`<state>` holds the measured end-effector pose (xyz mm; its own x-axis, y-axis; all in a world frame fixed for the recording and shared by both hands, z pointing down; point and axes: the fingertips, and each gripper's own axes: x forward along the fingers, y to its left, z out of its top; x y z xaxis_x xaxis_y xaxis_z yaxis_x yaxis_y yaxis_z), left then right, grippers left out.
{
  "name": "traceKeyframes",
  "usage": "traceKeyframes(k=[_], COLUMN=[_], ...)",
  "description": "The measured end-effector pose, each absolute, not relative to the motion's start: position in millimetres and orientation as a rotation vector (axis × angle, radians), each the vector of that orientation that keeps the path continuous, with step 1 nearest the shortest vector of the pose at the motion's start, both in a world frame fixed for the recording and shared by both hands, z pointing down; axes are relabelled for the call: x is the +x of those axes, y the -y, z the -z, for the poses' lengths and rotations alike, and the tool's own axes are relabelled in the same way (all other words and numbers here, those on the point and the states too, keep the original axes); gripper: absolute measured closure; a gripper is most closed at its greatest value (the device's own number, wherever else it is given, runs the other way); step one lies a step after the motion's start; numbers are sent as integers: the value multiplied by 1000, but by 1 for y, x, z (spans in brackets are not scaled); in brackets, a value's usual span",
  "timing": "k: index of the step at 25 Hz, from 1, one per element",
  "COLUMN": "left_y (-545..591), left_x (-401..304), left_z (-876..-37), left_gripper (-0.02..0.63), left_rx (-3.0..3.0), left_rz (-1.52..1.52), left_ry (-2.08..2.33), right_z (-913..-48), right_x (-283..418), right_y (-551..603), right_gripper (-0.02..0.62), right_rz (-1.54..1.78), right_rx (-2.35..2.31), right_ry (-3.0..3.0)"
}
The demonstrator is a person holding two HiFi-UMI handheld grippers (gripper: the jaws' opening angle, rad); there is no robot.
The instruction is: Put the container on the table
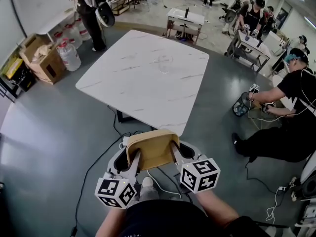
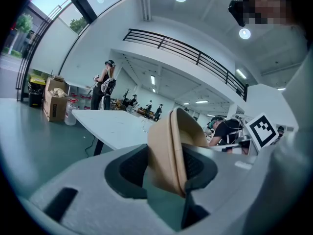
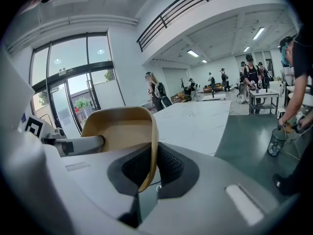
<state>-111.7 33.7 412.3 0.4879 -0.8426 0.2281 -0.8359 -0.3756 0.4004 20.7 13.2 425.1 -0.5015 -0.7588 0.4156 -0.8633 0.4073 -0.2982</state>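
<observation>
I hold a tan, rounded-square container [image 1: 152, 149] by its two side walls, low in the head view and just short of the near corner of the white marble table [image 1: 133, 83]. My left gripper [image 1: 130, 158] is shut on its left wall, my right gripper [image 1: 177, 153] on its right wall. In the left gripper view the container's rim [image 2: 168, 148] stands edge-on between the dark pads [image 2: 131, 166], with the table [image 2: 115, 124] ahead. In the right gripper view the right gripper [image 3: 149, 166] pinches the thin wall of the container [image 3: 120, 129], whose open hollow shows.
A clear glass [image 1: 165, 63] stands on the table's far half. Cables [image 1: 106, 154] trail over the grey floor under the near table corner. A cardboard box [image 1: 42, 58] and water jugs [image 1: 69, 55] sit at the left. A person [image 1: 291, 117] crouches at the right by a wire basket [image 1: 241, 104].
</observation>
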Motion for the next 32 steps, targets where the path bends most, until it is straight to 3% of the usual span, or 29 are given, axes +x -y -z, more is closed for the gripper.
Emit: traceKeyframes(k=[11,32], left_y=[5,76], left_x=[-167,-155], left_z=[-419,-424], left_gripper=[454,453], left_rx=[2269,2221], left_rz=[19,19], left_ry=[1389,1433], right_z=[-430,-435], right_x=[-34,-24], right_y=[23,104], right_gripper=[580,580], right_rz=[-707,-714], right_rx=[1430,1361], right_ry=[2446,2454])
